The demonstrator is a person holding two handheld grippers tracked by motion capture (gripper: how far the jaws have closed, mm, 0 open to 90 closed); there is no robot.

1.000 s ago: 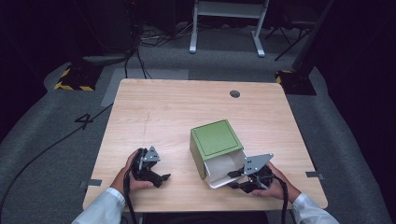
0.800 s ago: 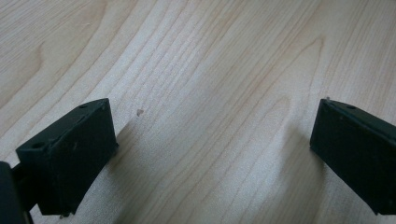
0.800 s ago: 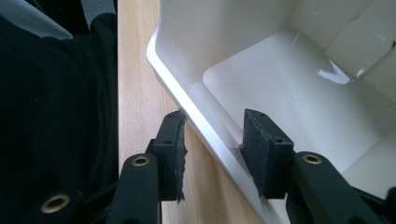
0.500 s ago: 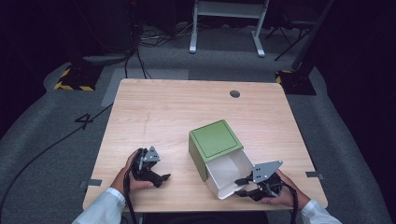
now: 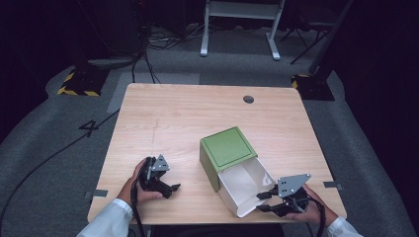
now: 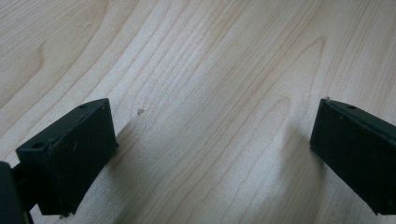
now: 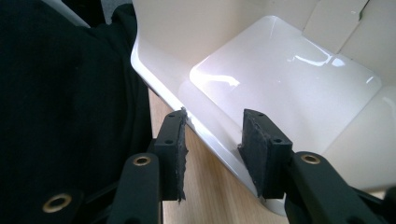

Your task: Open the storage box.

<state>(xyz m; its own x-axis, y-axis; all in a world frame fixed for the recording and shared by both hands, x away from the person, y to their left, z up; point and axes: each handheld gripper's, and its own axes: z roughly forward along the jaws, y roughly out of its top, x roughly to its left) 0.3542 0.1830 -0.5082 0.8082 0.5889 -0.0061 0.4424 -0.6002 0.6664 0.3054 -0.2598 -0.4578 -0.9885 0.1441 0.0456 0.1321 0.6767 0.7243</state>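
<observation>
A green box (image 5: 227, 148) lies on the wooden table (image 5: 173, 118), right of centre. Its glossy white drawer (image 5: 242, 182) sticks out toward the front edge and is empty inside (image 7: 280, 70). My right gripper (image 5: 263, 201) is at the drawer's front wall. Its jaws stand on either side of that wall (image 7: 212, 116), narrow and shut on it. My left gripper (image 5: 170, 189) rests low over bare wood near the front left, clear of the box. Its jaws are wide open (image 6: 215, 121) with nothing between them.
A round cable hole (image 5: 248, 99) sits near the table's far right edge. Behind the table are a white metal stand (image 5: 237, 29), floor cables and a black-and-yellow striped block (image 5: 79, 81). The drawer's front reaches close to the table's front edge.
The right gripper has drawn back toward the front edge, and the white drawer has slid farther out of the green box. The left gripper has stayed put.
</observation>
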